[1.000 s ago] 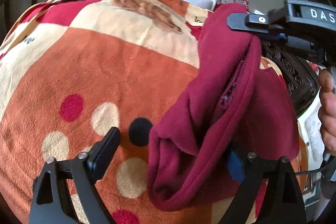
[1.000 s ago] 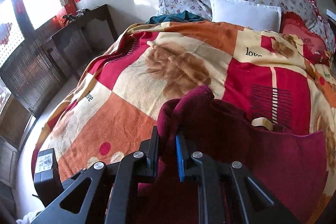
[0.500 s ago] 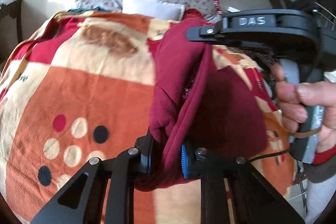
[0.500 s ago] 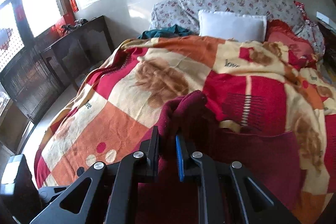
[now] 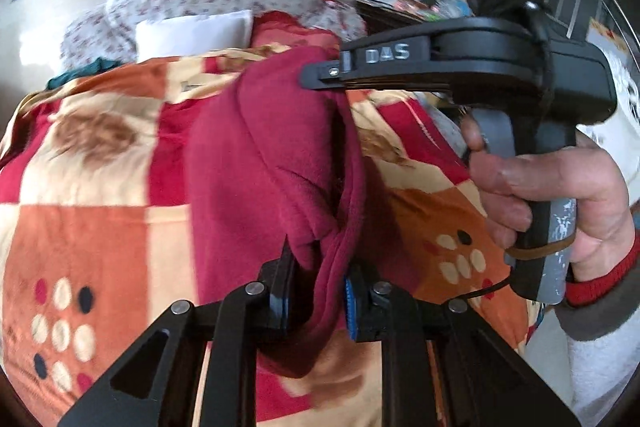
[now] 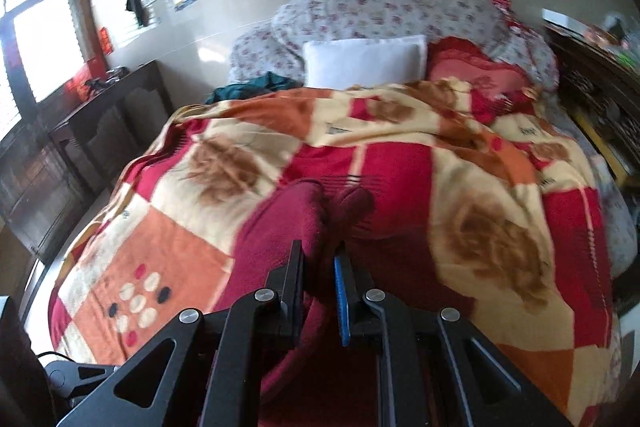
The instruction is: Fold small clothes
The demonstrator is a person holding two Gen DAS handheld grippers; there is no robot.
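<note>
A dark red fleece garment [image 5: 264, 163] hangs stretched between my two grippers above the bed. My left gripper [image 5: 318, 283] is shut on its lower bunched edge. My right gripper [image 5: 320, 77], seen from the side in the left wrist view with the hand on its grip, is shut on the upper edge. In the right wrist view the right gripper [image 6: 320, 263] pinches a fold of the same garment [image 6: 288, 223], which drops below the fingers. The rest of the garment is hidden under the gripper bodies.
The bed is covered by a patchwork blanket [image 6: 480, 195] in orange, cream and red. A white pillow [image 6: 364, 61], floral bedding [image 6: 380, 7] and a teal cloth [image 6: 256, 87] lie at the head. A dark wooden sideboard [image 6: 80, 131] stands left; dark furniture [image 6: 600, 95] stands right.
My left gripper was open beside the garment one second ago and has closed on its lower edge. Both grippers have lifted the garment higher off the blanket.
</note>
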